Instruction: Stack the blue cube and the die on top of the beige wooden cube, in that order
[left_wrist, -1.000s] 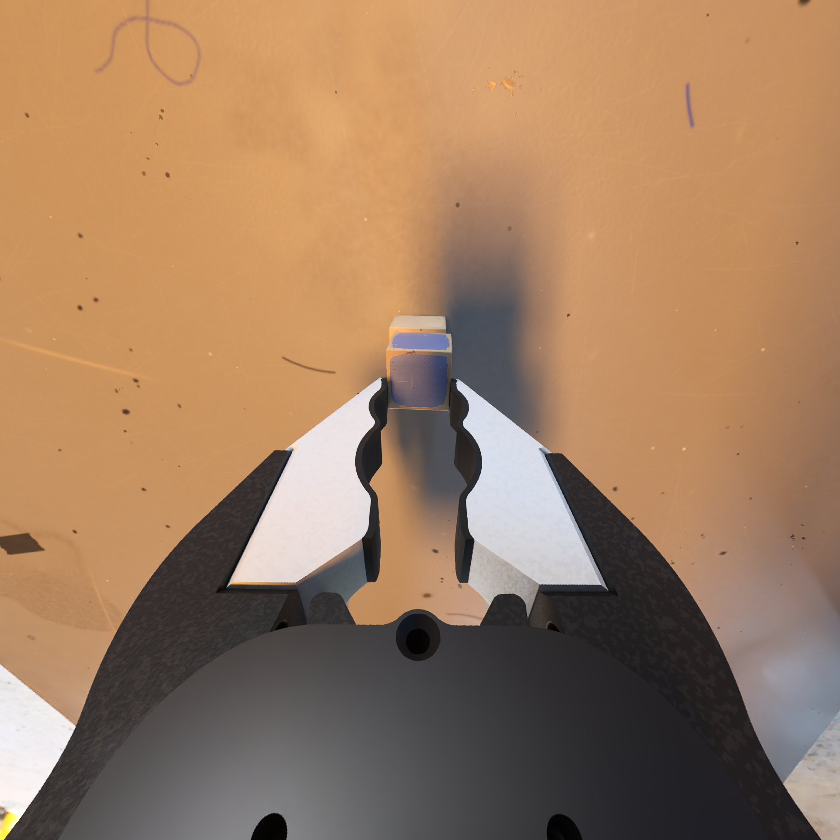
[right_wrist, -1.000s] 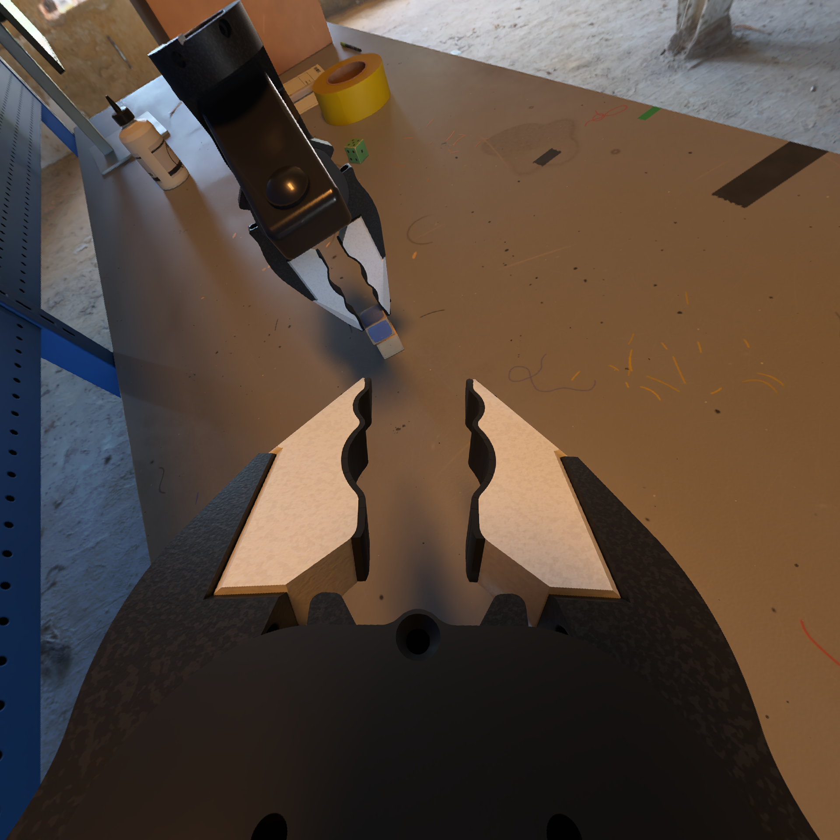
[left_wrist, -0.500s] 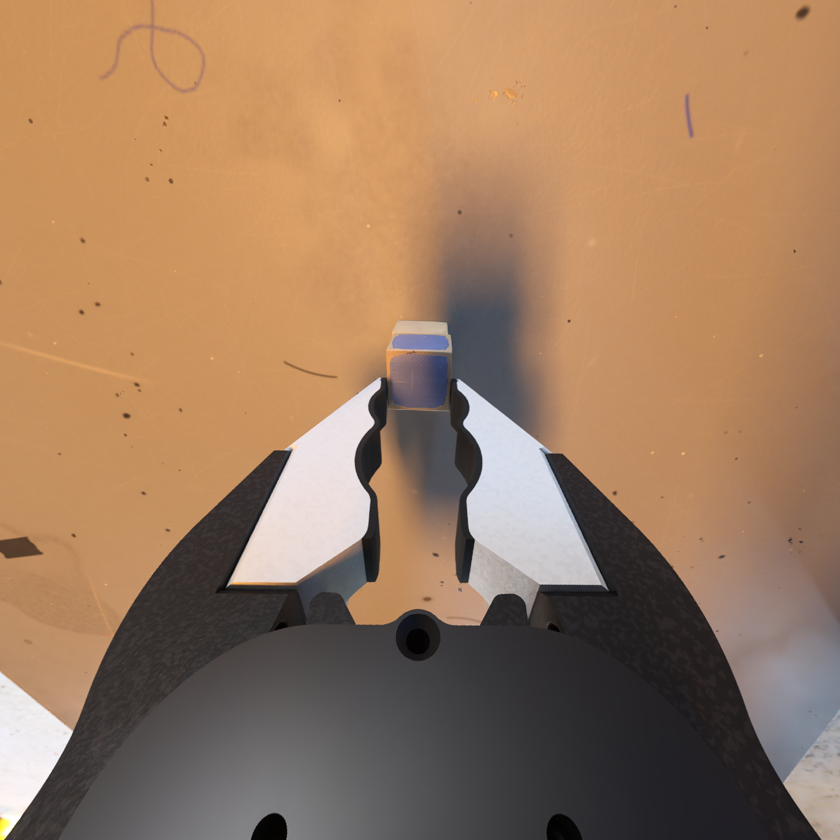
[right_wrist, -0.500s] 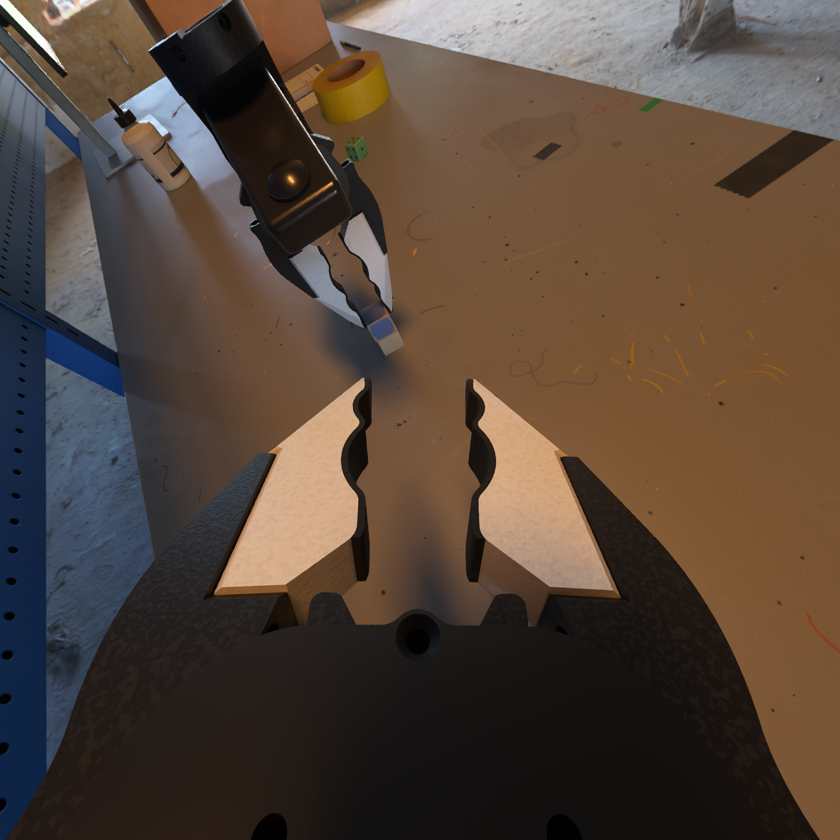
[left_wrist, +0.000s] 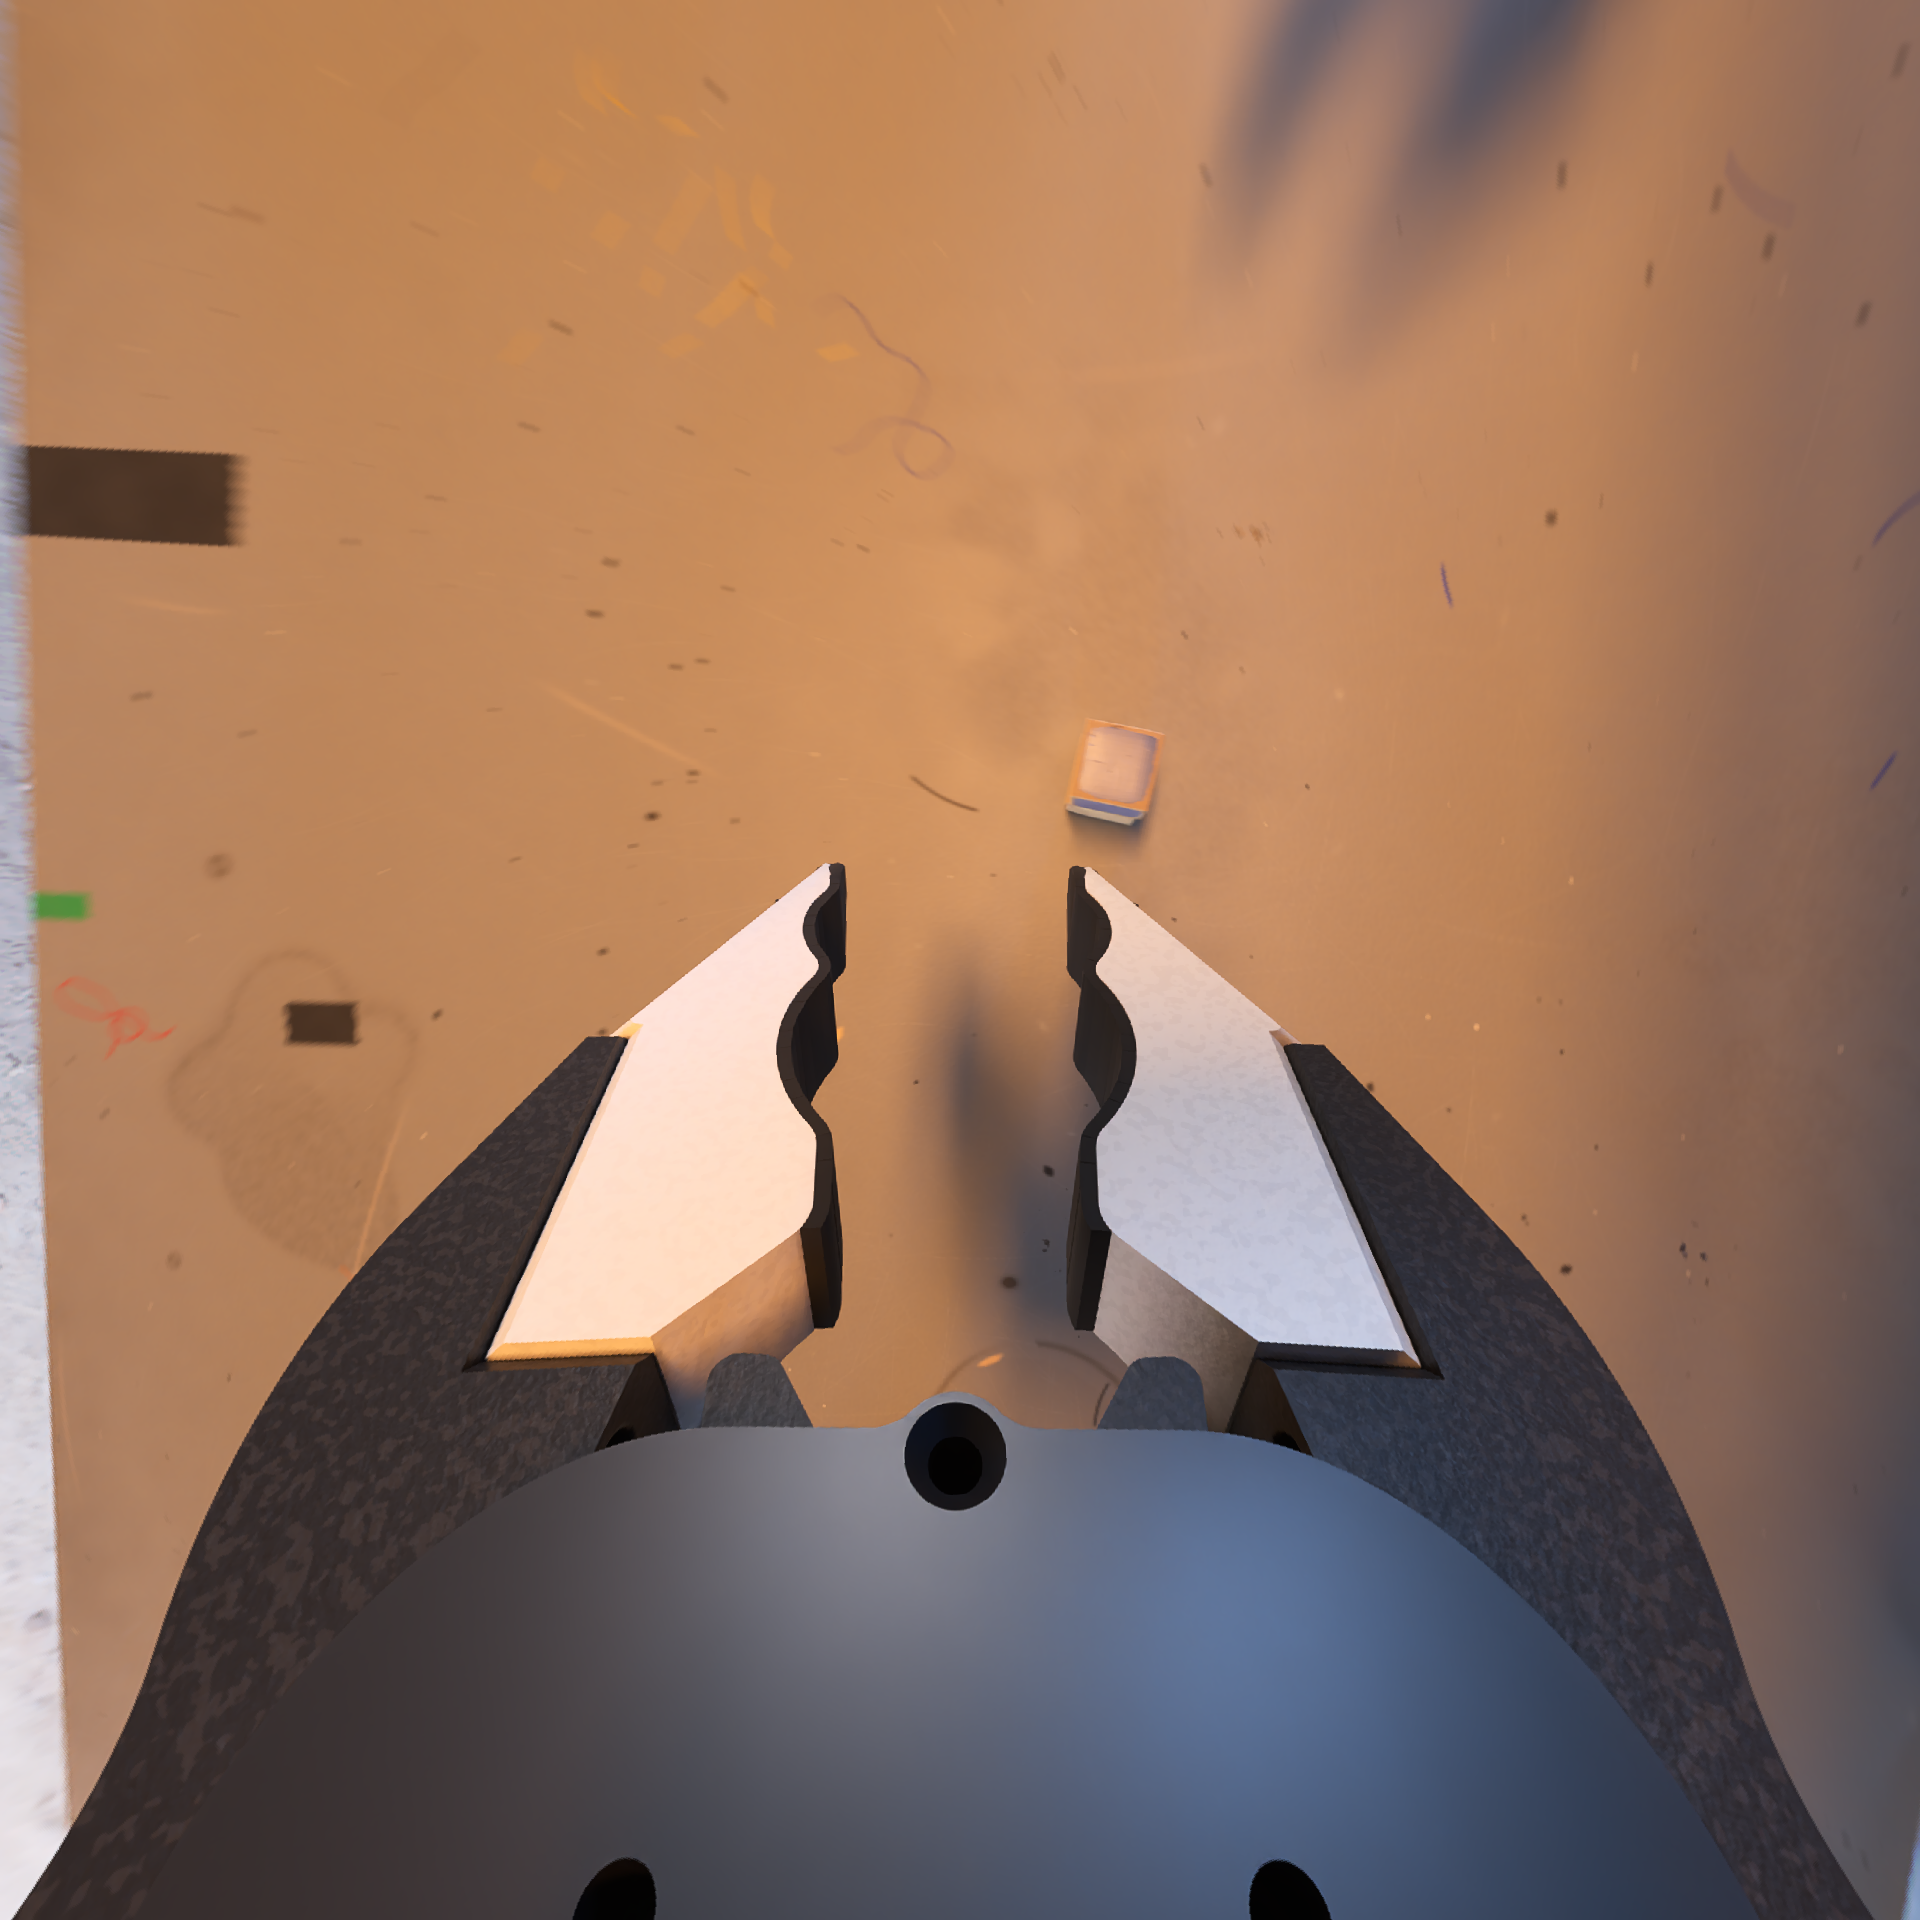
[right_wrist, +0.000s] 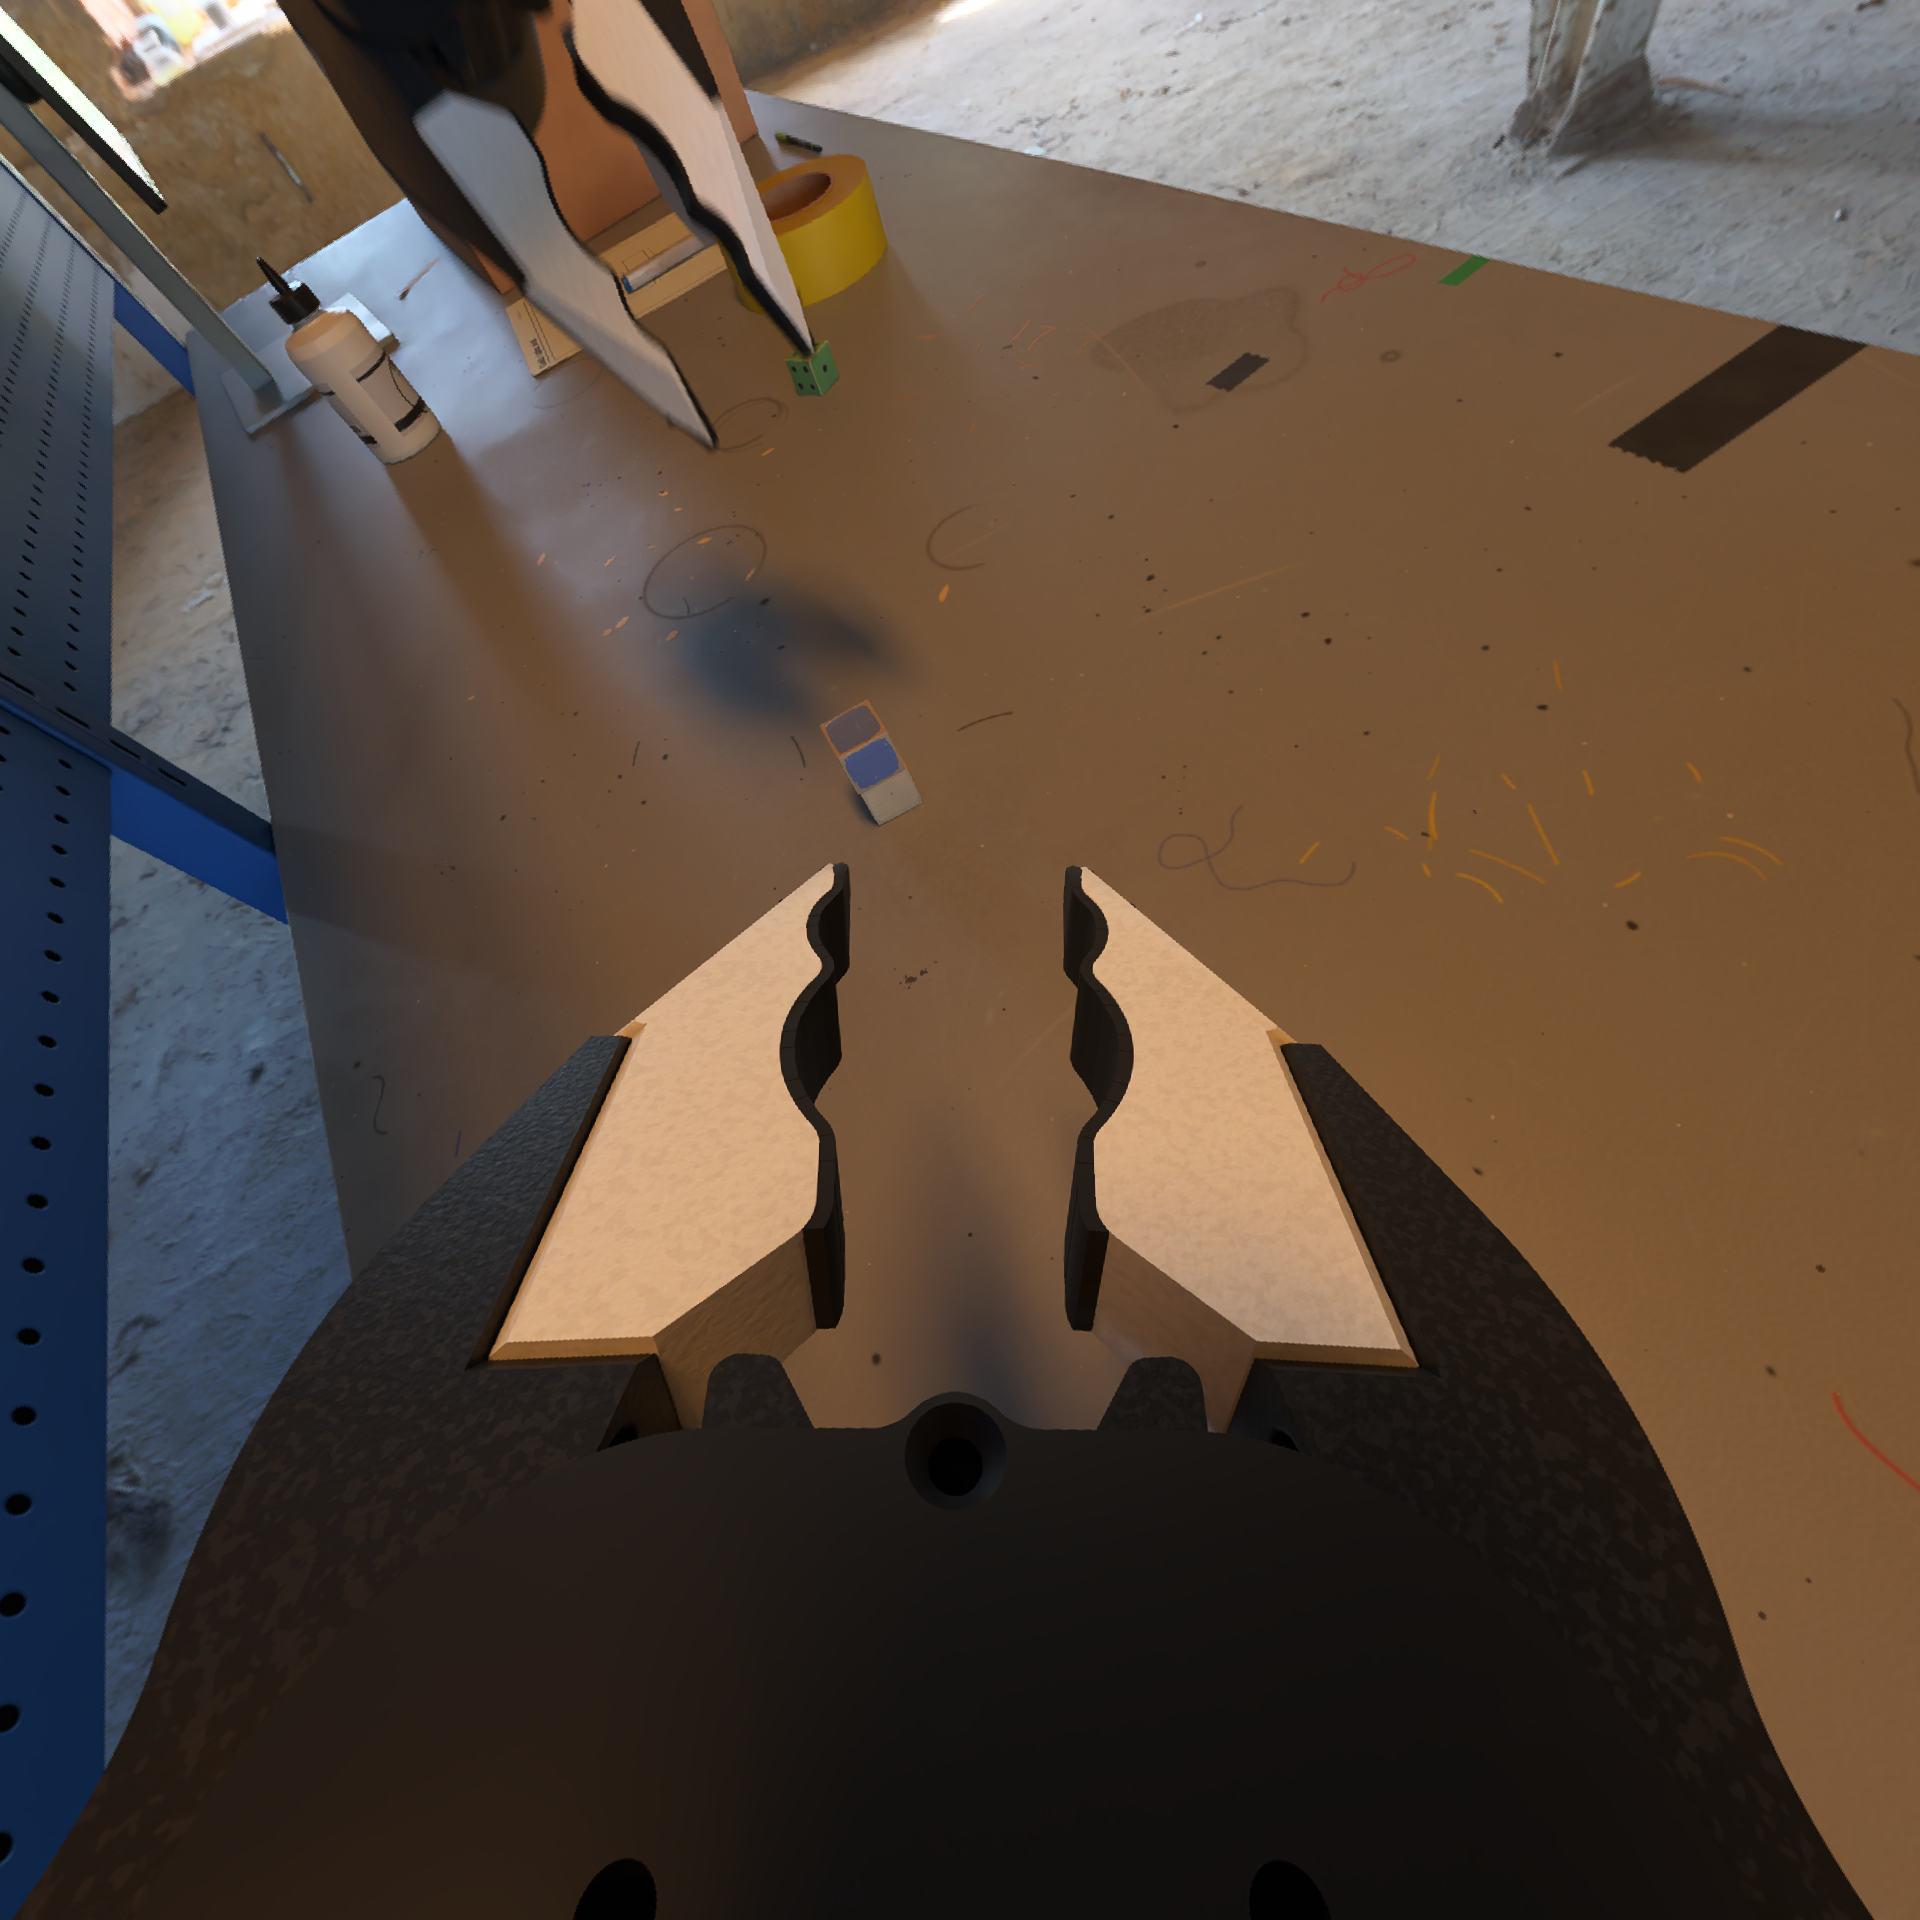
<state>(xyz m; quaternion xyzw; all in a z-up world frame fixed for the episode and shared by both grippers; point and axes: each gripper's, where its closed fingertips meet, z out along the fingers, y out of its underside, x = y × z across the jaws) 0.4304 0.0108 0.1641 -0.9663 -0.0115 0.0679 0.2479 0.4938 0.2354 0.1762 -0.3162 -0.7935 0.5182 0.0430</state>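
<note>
**Kid:** Where is the blue cube (right_wrist: 869, 764)?

**Helper:** It sits on top of the beige wooden cube (right_wrist: 891, 801), out in the middle of the brown worktop (right_wrist: 1247, 727). In the right wrist view the little stack stands just past the fingertips, at about 11 o'clock from them. Nothing is touching it.

**Kid:** Can the left camera see it too?

**Helper:** Yes. In the left wrist view you look almost straight down on the top of the blue cube (left_wrist: 1114, 771), and only a thin pale strip shows under it. It lies at about 1 o'clock from the tips, near them but not between them.

**Kid:** And the die (right_wrist: 811, 369)?

**Helper:** It is green with dark dots. It sits far up the worktop, at about 12 o'clock from the stack, well apart from it.

**Kid:** What are the jaws doing?

**Helper:** The left gripper (left_wrist: 956, 871) has its jaws spread apart with nothing in them. In the right wrist view it (right_wrist: 764, 390) hangs above the worktop, a bit blurry, and one fingertip looks right next to the die. I cannot tell if it touches. The right gripper (right_wrist: 956, 871) also has its jaws apart and empty.

**Kid:** What else is there?

**Helper:** A yellow tape roll (right_wrist: 816, 223) behind the die, and a white bottle (right_wrist: 358, 379) at about 9 o'clock from the die.
</note>
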